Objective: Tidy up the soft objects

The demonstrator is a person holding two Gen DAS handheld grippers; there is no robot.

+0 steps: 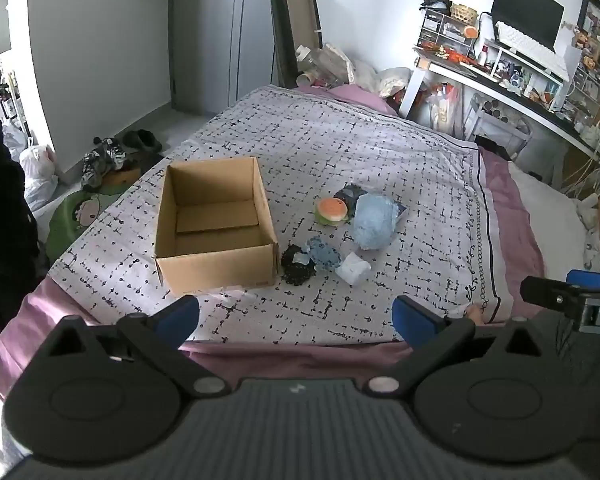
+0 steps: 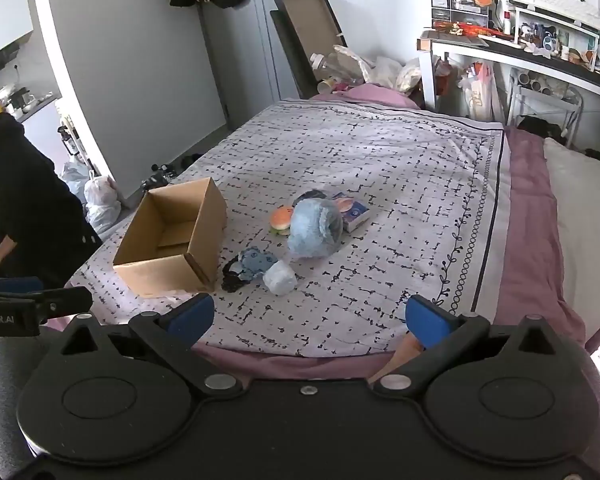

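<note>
— How are the two grippers held?

— The left gripper is seen spread wide above the near edge of the bed, and nothing is held between its blue pads. The right gripper is likewise spread wide and nothing is gripped by it. Both are kept well apart from the soft things.

— Where is the box?

— An open cardboard box is set on the patterned bedspread, toward the near left corner of the bed. Only its folded bottom flaps can be seen inside.

— And the soft things?

— They are gathered just to the right of the box, near the middle of the bed. A fluffy light-blue plush is placed farthest right, with a burger-shaped toy touching its left side. A small printed packet is partly hidden behind the plush. Nearer the front edge, a black knitted piece lies just beside the box's right wall, a blue patterned cloth is laid against it, and a white bundle rests to the right of that cloth.

— Anything past the bed?

— A cluttered desk is seen along the far right edge, and shoes lie on the floor past the left edge.
</note>
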